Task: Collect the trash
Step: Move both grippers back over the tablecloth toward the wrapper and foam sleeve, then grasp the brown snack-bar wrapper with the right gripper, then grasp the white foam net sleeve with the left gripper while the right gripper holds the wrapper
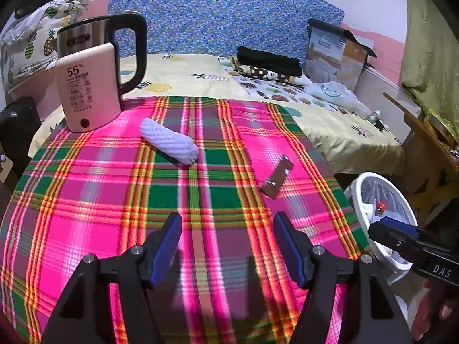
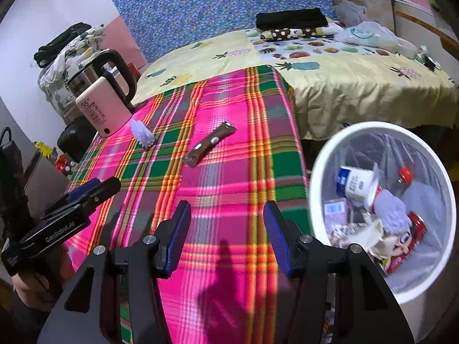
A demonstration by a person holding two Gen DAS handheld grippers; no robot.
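The counter (image 1: 86,189), under its pink and green plaid cloth, is nearly cleared, so the collecting looks well along but not finished. Just off its right edge the white bin (image 2: 321,172) already holds a yoghurt cup, a red can, a small doll and other scraps. Two pieces are left on the cloth, well apart from both tools: a white foam sleeve (image 1: 169,140) near the kettle (image 1: 91,86), and a brown snack wrapper (image 2: 210,143) nearer the bin. The left tool (image 1: 228,246) and the right tool (image 2: 226,238) each hang over bare cloth, jaws spread and empty
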